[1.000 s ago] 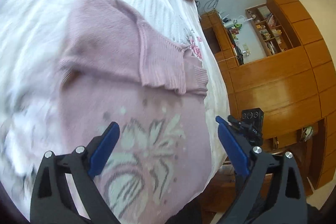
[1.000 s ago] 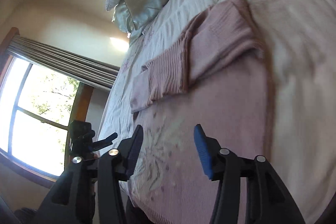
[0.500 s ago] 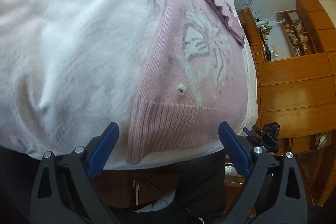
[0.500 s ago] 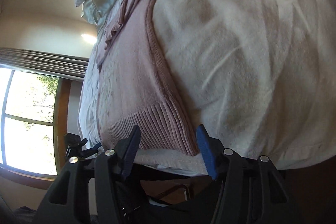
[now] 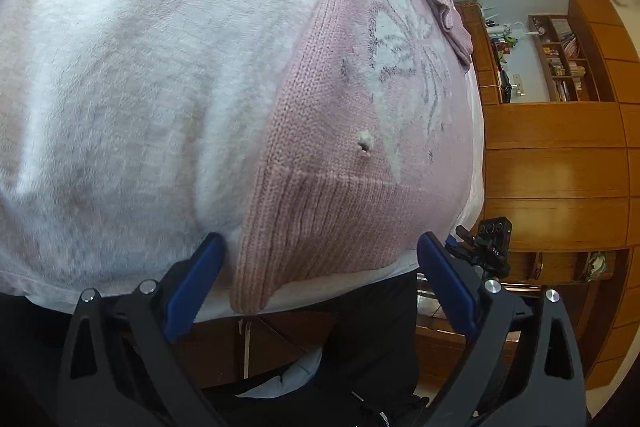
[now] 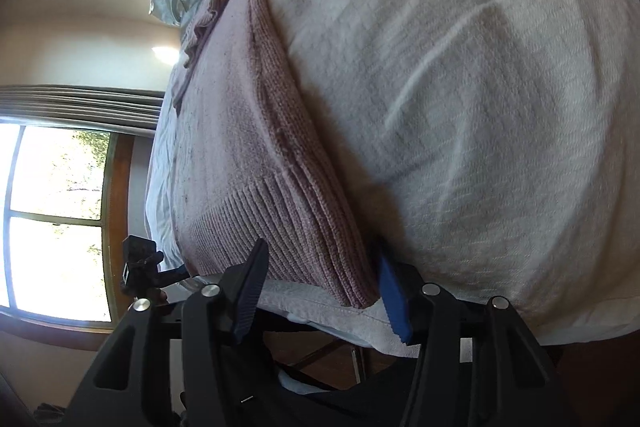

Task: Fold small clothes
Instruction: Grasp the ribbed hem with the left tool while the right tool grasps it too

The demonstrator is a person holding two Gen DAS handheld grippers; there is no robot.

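While both grippers sit low at the near edge of the bed, each has a bottom corner of the pink sweater (image 5: 360,131) lined up between its jaws, so this looks like the step of taking hold of the hem for the next fold. Closest in, the left gripper (image 5: 316,279) stands wide open, its blue pads well apart, with the ribbed hem (image 5: 320,227) and its drooping corner in the gap and touching neither pad. The right gripper (image 6: 320,291) is open too, though narrower, and the opposite hem corner (image 6: 352,283) lies between its jaws, just beside the blue pad (image 6: 394,301). Beyond the jaws the sweater runs away flat across the white blanket (image 5: 132,75), a pale flower knit (image 5: 404,47) on its front and a sleeve already laid over the far end. Next, I'd judge, both need to ease forward and pinch only the knit, not the blanket under it, then lift together and carry the hem toward the far end.
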